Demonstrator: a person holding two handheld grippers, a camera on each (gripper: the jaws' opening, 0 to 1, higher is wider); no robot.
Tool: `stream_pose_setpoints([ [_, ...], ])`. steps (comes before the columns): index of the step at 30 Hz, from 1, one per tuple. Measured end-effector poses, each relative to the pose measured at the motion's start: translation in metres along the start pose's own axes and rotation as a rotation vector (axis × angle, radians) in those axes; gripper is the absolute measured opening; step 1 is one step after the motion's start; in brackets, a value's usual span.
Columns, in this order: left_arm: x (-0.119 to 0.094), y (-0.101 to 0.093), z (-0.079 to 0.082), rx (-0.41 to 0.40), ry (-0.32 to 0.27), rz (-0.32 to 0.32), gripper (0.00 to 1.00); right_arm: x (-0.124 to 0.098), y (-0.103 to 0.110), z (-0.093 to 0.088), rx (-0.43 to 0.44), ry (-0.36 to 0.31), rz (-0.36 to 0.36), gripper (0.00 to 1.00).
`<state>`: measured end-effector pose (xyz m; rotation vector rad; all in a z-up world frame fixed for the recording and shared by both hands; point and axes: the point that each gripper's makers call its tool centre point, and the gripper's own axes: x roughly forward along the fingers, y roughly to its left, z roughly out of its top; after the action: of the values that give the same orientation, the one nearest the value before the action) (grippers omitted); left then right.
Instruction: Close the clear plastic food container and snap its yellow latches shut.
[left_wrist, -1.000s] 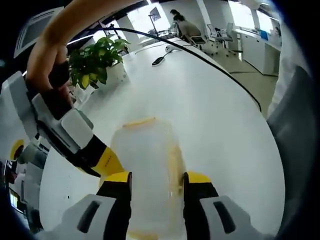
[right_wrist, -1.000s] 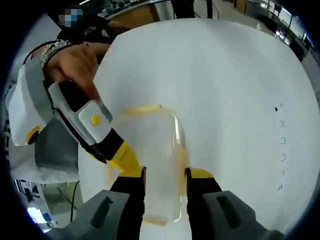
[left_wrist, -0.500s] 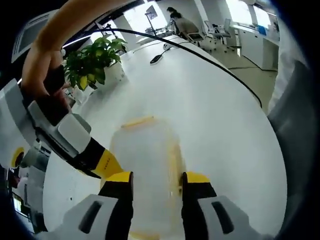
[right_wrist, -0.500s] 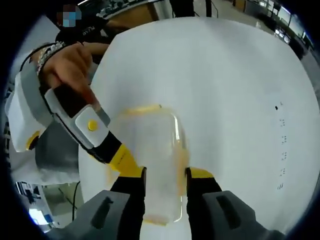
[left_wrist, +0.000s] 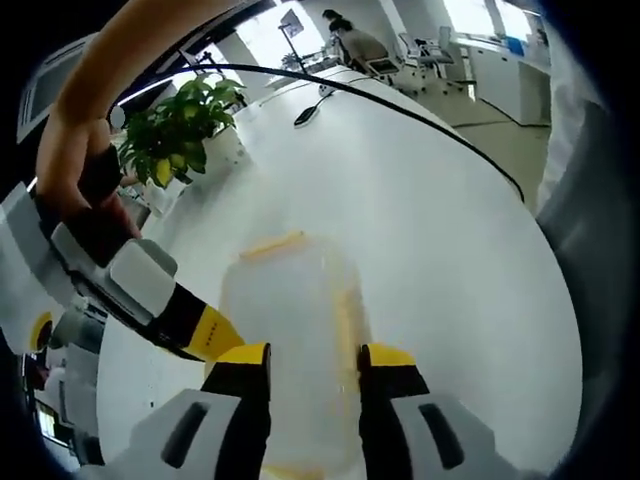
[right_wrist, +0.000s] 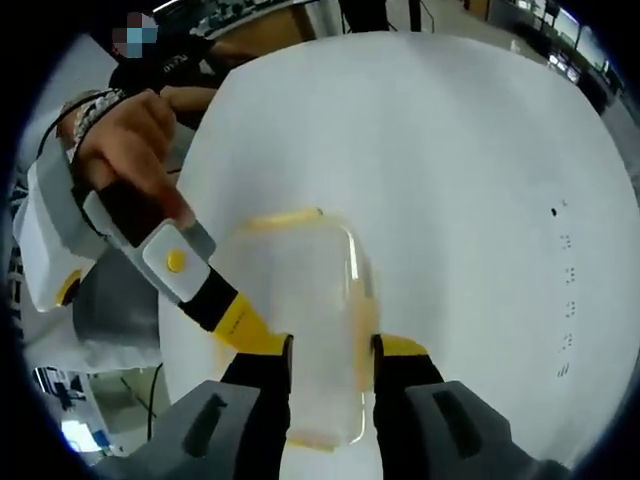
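On the white round table (left_wrist: 440, 230) the clear food container (left_wrist: 290, 330) lies lengthwise between my jaws, lid on. Left gripper (left_wrist: 314, 362): yellow-tipped jaws stand apart, one to each long side of the container, close against its walls (true contact cannot be told through the clear plastic). Right gripper (right_wrist: 331, 352): same arrangement, jaws spread to either side of the container (right_wrist: 300, 320), near its closer end. One yellow latch (right_wrist: 285, 217) shows at the far short end, another (right_wrist: 362, 320) runs along the side by my right jaw. Left gripper view: my other gripper enters alongside the container, its yellow tip at the edge. Potted plant (left_wrist: 180, 125) stands beyond.
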<state>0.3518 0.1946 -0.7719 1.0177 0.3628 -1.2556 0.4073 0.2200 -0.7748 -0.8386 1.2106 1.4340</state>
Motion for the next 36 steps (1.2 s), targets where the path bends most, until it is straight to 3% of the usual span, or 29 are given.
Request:
stream_pose_setpoints([
  [15,0.002,0.0,0.001,0.01,-0.008,0.015,0.28,0.0,-0.009,0.002,0.042,0.026,0.048,0.24],
  [17,0.001,-0.001,0.002,0.015,-0.01,0.002,0.28,0.001,-0.007,0.0,0.102,0.027,0.063,0.23],
  [21,0.001,-0.001,0.001,0.02,-0.01,0.004,0.28,0.003,-0.008,-0.001,0.072,-0.004,0.078,0.24],
  [32,0.001,0.0,0.0,0.011,-0.008,0.009,0.29,0.004,0.002,-0.002,0.059,-0.002,0.064,0.25],
  [36,0.001,0.0,0.0,0.013,-0.005,0.011,0.29,0.002,-0.008,0.0,0.056,-0.028,0.059,0.26],
])
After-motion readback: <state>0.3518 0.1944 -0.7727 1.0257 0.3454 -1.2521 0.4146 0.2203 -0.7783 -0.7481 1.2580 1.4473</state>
